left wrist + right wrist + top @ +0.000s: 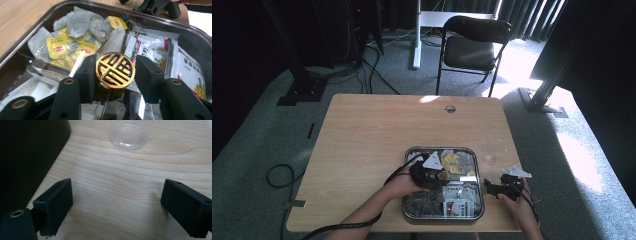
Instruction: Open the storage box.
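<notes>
A round gold knob (115, 68) with a black pattern stands on the clear lid of a metal-rimmed box (30, 37). My left gripper (113, 75) is shut on this knob, one black pad pressed to each side. Under the lid lie yellow-tagged tea bags (58, 47) and white flower-printed sachets (152, 48). In the high view the left gripper (430, 175) sits over the middle of the box (404, 202). My right gripper (503, 187) rests just right of the box. Its jaws (117, 192) stand wide open over bare wood, with nothing between them.
A clear plastic cup (130, 133) stands on the table ahead of the right gripper, also seen as a faint cup (490, 159) right of the box. The wooden table (372, 135) stretches far and left. A folding chair (472, 47) stands beyond it.
</notes>
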